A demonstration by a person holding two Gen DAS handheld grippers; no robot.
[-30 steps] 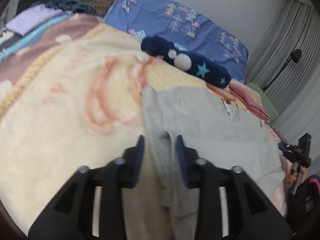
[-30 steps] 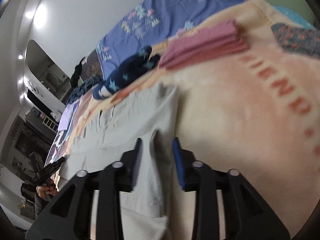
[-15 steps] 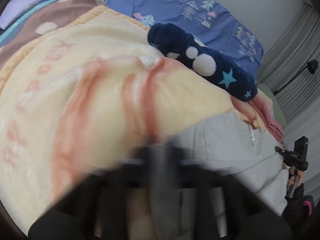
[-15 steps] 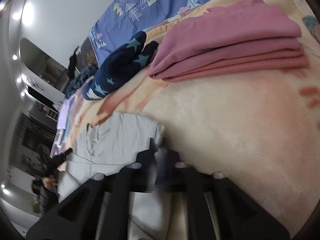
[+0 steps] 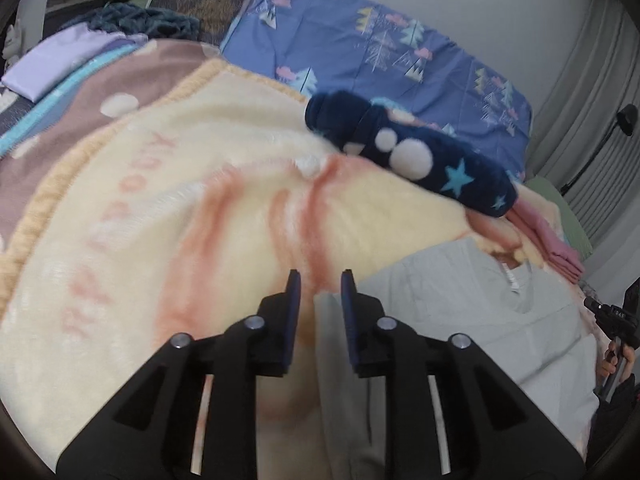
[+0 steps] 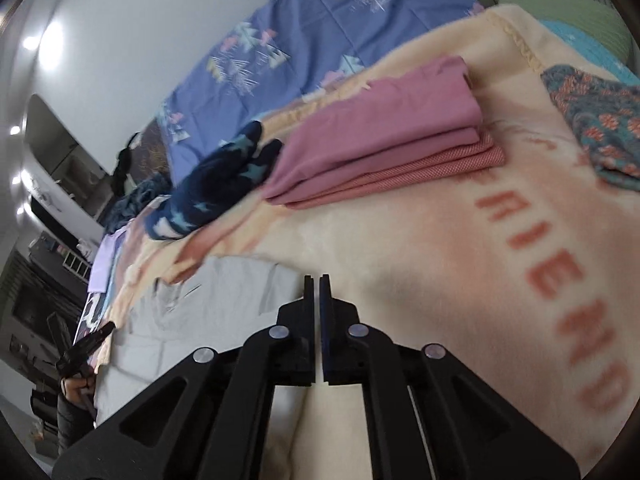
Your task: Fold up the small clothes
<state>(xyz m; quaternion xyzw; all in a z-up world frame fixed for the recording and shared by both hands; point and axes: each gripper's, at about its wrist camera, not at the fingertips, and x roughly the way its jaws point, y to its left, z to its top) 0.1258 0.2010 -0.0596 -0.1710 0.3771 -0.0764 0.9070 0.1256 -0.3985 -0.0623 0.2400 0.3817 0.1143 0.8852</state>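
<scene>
Jaws part narrowly round the grey garment's [image 5: 460,320] edge on the left, right nearly closed, seemingly empty.

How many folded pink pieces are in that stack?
2: a smooth pink piece on top, a textured coral-pink piece beneath it, beside the navy star garment. More may be hidden.

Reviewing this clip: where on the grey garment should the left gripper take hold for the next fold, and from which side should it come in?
On the grey garment, grip the near corner edge that shows between the left gripper fingers. Come from the cream blanket side, low along the surface. The cloth lies flat, so only that free edge probably gives the fingers something to close on.
</scene>
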